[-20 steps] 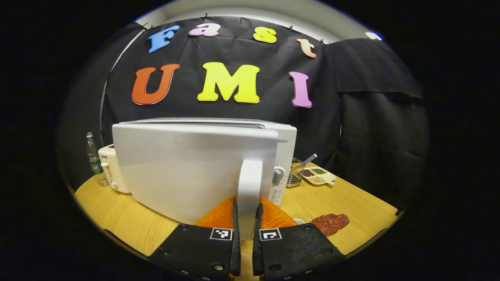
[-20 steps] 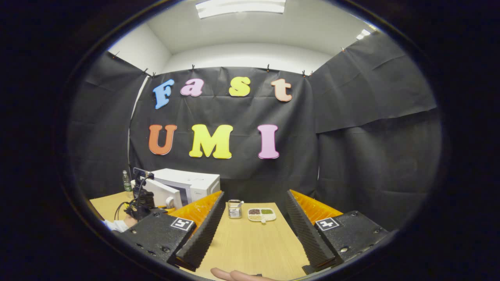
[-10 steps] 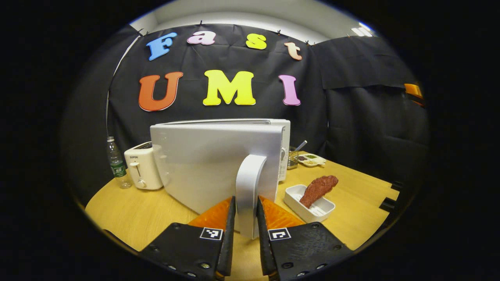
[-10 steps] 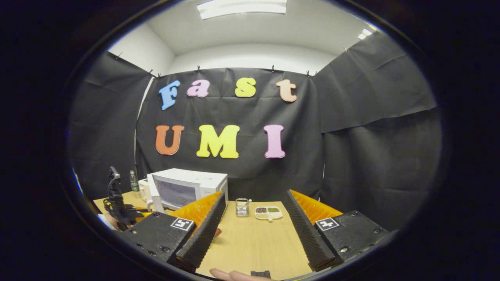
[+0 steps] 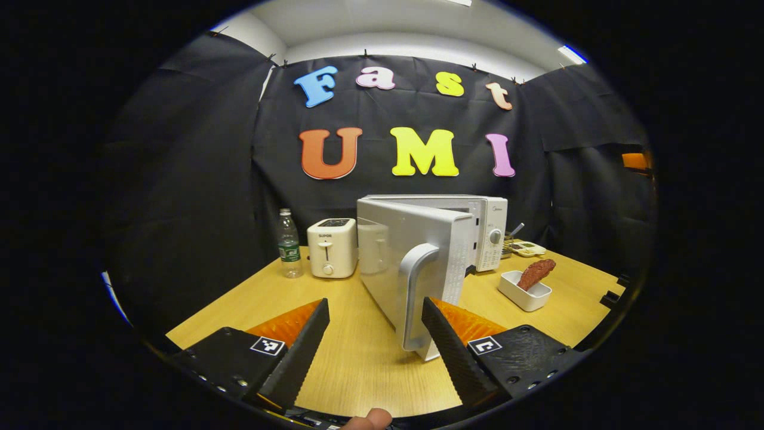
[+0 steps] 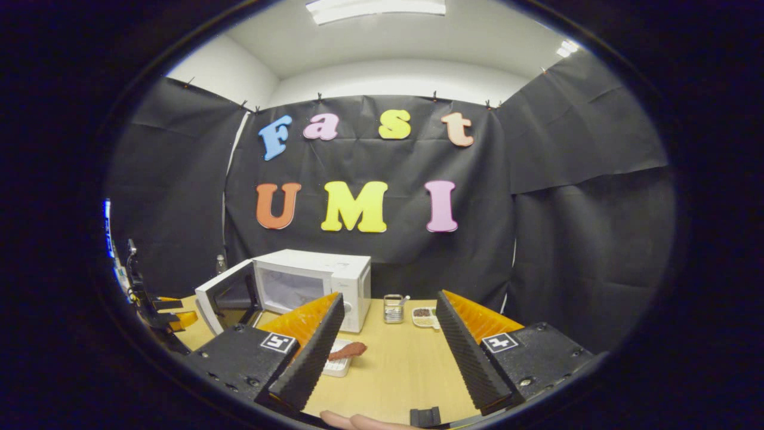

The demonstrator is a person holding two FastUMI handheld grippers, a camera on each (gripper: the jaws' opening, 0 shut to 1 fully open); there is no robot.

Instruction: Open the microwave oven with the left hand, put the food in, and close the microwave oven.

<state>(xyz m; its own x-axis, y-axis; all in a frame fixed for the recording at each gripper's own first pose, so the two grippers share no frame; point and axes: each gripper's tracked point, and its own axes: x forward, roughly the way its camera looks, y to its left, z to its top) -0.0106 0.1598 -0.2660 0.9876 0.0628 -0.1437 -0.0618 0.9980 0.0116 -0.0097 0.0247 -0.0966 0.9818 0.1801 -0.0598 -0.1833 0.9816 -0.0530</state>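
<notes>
Ahead-left of left tool: white toaster [image 5: 332, 255], clear water bottle [image 5: 289, 252] just beside it on its left, both on wooden table [image 5: 352, 352]. Ahead of right tool: wire utensil rack [image 6: 393, 309] w/ divided snack tray [image 6: 425, 317] beside it.

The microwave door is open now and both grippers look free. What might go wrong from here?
1. The door stands swung out over the table, near the open left gripper; a careless move might knock it partway shut.
2. The food leans over the rim of its small white dish and may slide off when lifted.
3. The open right gripper sits well back from the dish, so a rushed grab may push it instead.
</notes>
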